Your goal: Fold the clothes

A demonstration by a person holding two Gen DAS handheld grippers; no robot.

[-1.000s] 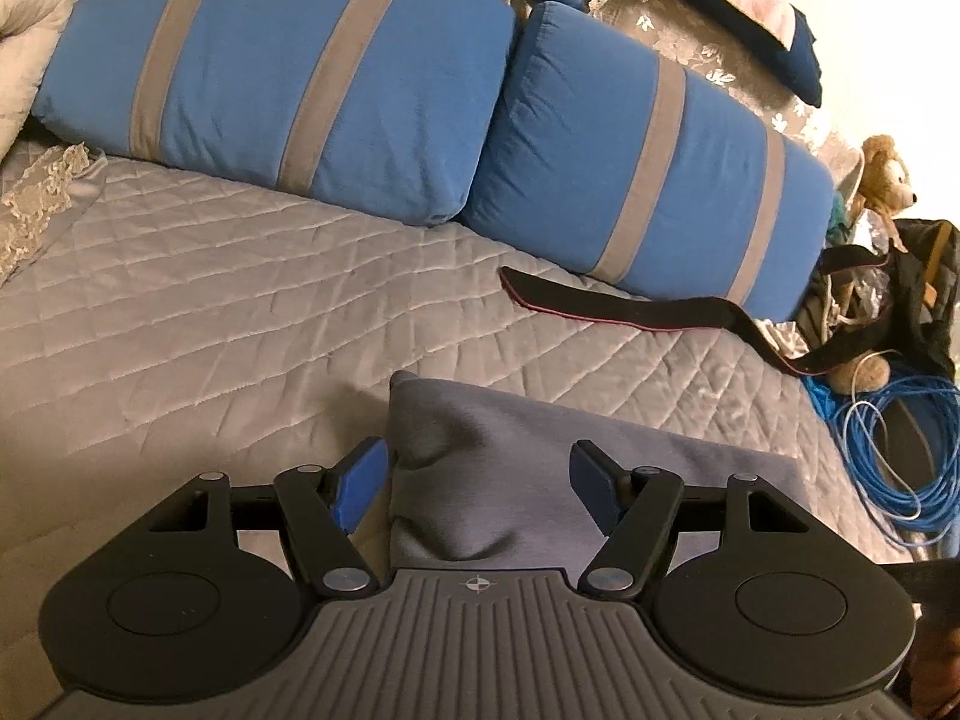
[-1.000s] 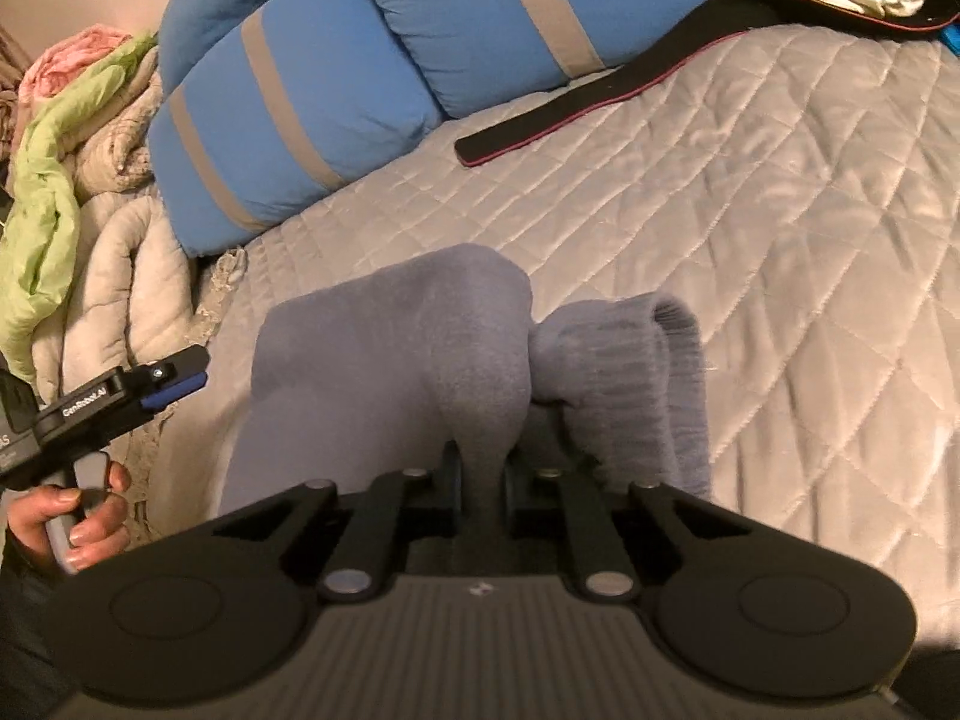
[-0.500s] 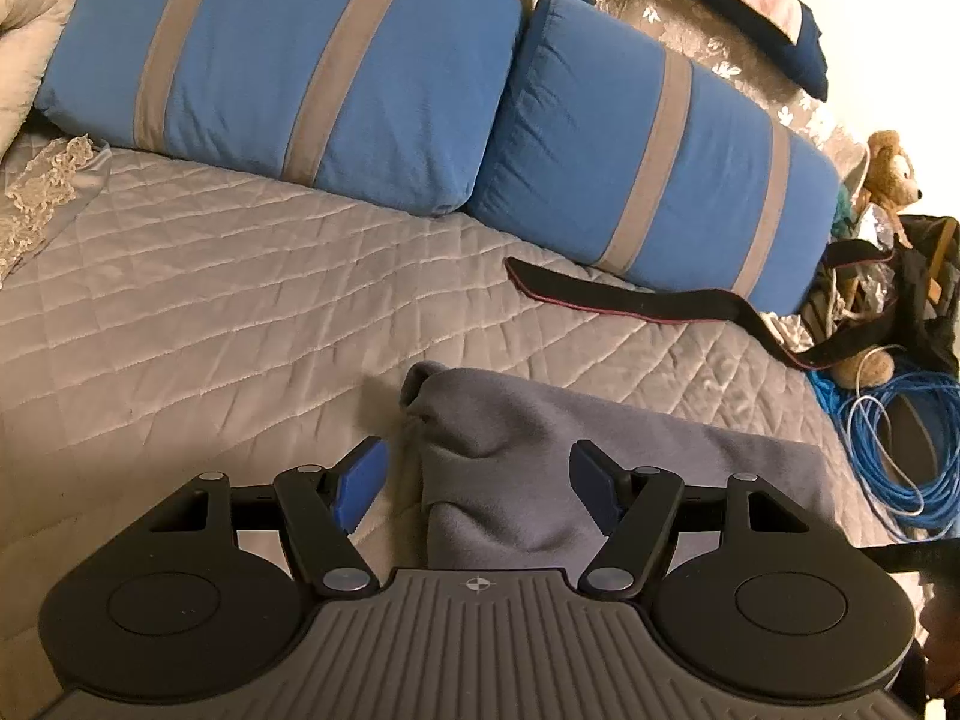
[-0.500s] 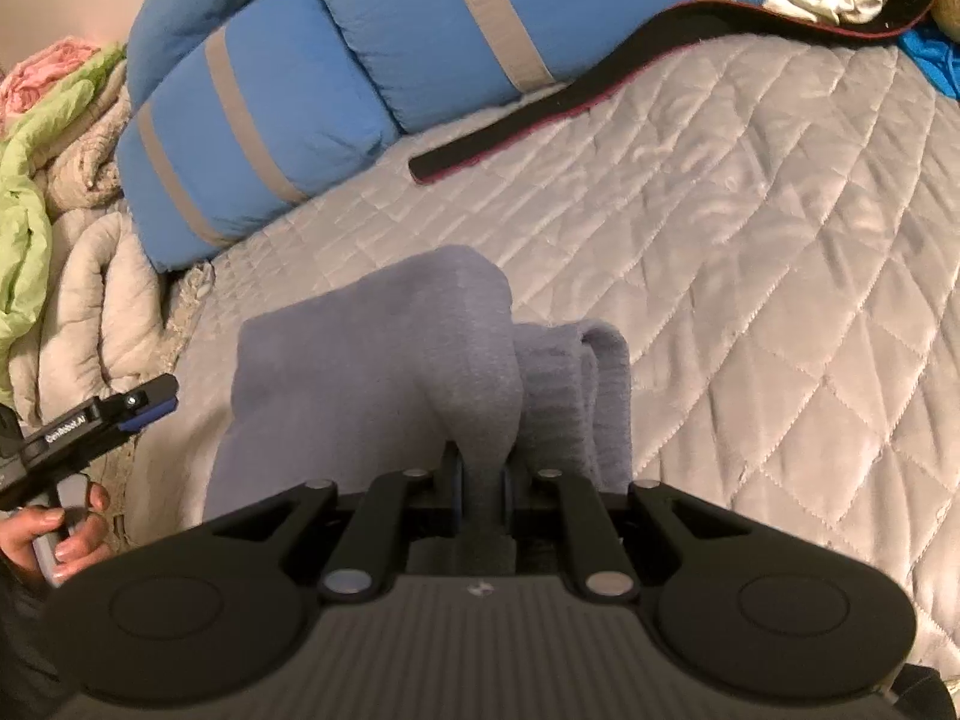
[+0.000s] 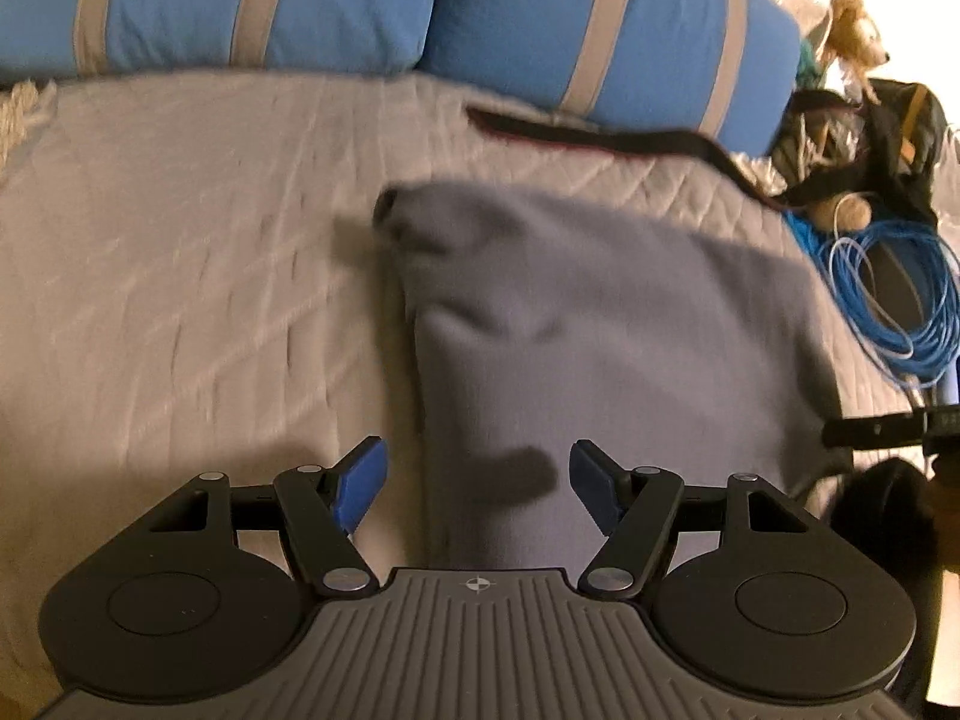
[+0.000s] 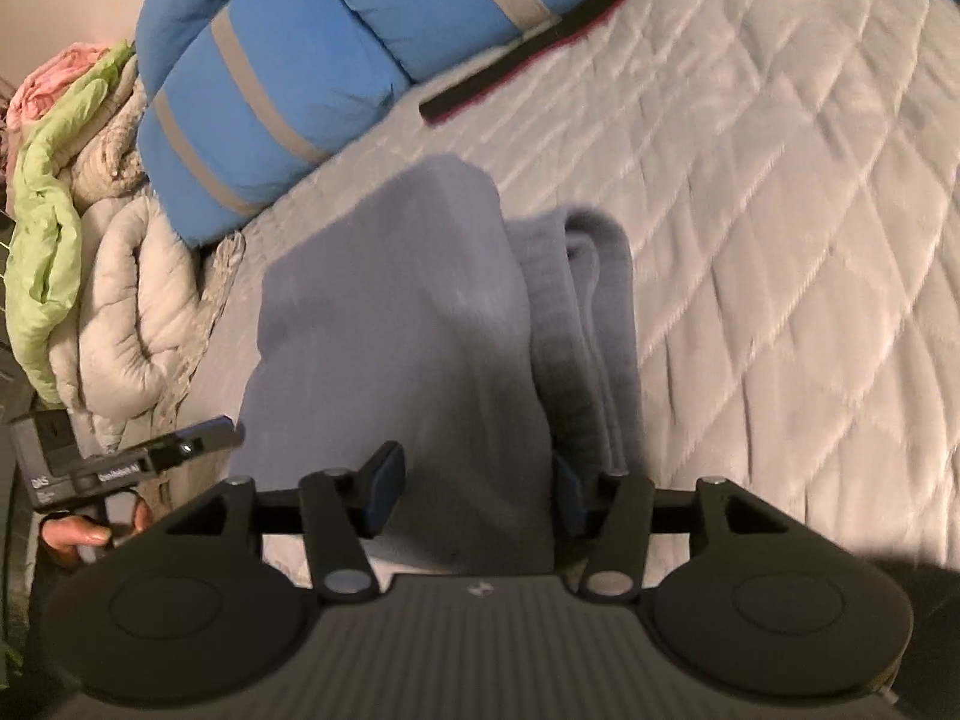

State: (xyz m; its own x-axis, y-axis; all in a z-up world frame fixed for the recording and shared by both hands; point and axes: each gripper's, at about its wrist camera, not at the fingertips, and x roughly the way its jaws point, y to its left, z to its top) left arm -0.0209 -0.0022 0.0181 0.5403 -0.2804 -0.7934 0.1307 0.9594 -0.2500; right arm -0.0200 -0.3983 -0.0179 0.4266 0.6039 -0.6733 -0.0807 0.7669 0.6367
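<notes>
A grey folded garment (image 5: pixel 600 324) lies on the quilted grey bedspread (image 5: pixel 180 276). My left gripper (image 5: pixel 477 486) hangs open just above its near left edge, nothing between the blue pads. In the right wrist view the same garment (image 6: pixel 396 324) lies flat with its ribbed hem (image 6: pixel 588 324) along the right side. My right gripper (image 6: pixel 471 489) has its jaws opening; the cloth lies between them, and the pads stand clear of it. The left gripper's tool (image 6: pixel 138 459) shows at the lower left, held by a hand (image 6: pixel 84 531).
Two blue pillows with grey stripes (image 5: pixel 600 36) line the head of the bed. A black strap (image 5: pixel 600 138) lies in front of them. A coil of blue cable (image 5: pixel 888 300), a dark bag and a plush bear (image 5: pixel 852 42) sit at the right. Piled blankets (image 6: pixel 90 240) lie at the left.
My right gripper, shut on a fold of the garment before, has opened and the cloth now lies flat. My left gripper has dipped lower and tilted down over the garment.
</notes>
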